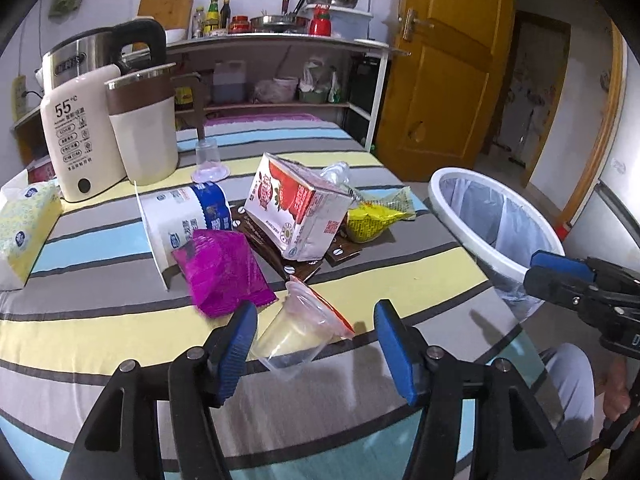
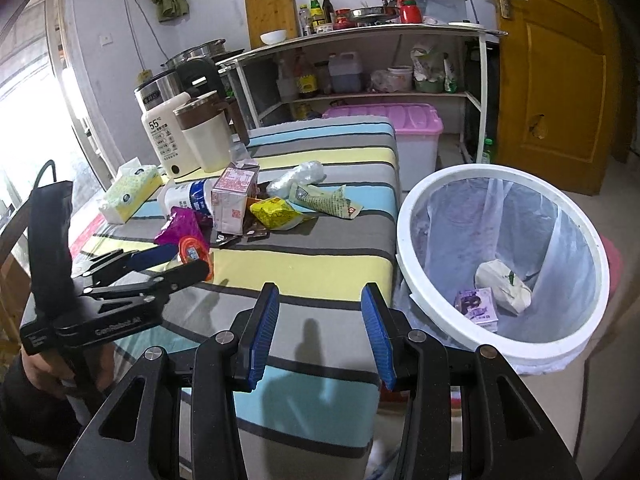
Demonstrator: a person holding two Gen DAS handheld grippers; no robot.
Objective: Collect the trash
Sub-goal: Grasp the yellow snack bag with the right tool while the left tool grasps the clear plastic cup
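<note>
Through my left wrist camera, my left tongs (image 1: 316, 344) are spread wide with a clear plastic cup (image 1: 298, 326) lying on its side between the blue pads; the left pad is just beside it, the right pad apart, so nothing is gripped. At 12 o'clock from the cup the rest of the trash is heaped on the striped table (image 1: 420, 280): a magenta wrapper (image 1: 224, 270), a tipped white paper tub (image 1: 182, 216), a red-and-white milk carton (image 1: 296, 208) and a yellow snack bag (image 1: 372, 222). The white trash bin (image 1: 494, 220) stands off the table's edge at 2 o'clock, my right tongs (image 1: 560, 276) beside it

Through my right wrist camera, my right tongs (image 2: 320, 336) hang open and empty above the table's near edge. The bin (image 2: 404, 240) is at 3 o'clock, lined with a clear bag, a white wad (image 2: 504, 286) and a small purple box (image 2: 478, 308) at its bottom. My left tongs (image 2: 176, 262) are at 9 o'clock, straddling the cup (image 2: 192, 250)
</note>
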